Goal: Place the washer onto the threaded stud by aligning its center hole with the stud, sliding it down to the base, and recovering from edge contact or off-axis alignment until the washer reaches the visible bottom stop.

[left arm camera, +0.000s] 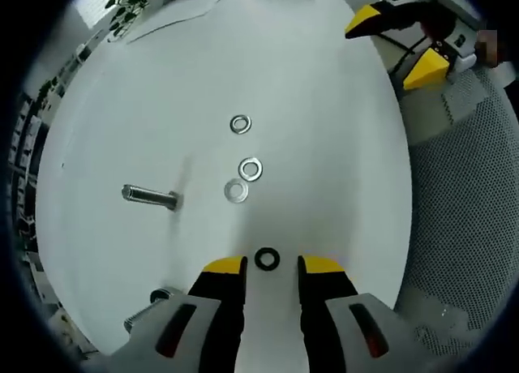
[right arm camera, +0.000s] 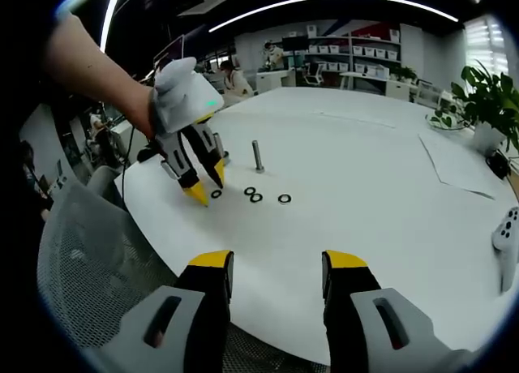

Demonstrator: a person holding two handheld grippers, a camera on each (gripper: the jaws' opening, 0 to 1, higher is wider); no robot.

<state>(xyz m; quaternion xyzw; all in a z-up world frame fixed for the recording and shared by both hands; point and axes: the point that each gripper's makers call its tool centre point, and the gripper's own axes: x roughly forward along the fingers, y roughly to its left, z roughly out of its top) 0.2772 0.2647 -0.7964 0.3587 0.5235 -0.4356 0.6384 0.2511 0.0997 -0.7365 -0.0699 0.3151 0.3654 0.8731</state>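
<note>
Left tongs [left arm camera: 272, 266] apart, straddling a dark washer [left arm camera: 267, 259] lying flat near the counter [left arm camera: 324, 130] edge — thin, light, stiff, prob. slippery; pinch across its rim. Stud [left arm camera: 150, 196] upright, nearby. Right tongs [right arm camera: 272, 263] apart, empty.

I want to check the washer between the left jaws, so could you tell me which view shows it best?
The left gripper view: the dark washer lies close, flat on the table, hole visible, between the open left gripper. The right gripper view shows it small, beside that gripper's tips.
</note>
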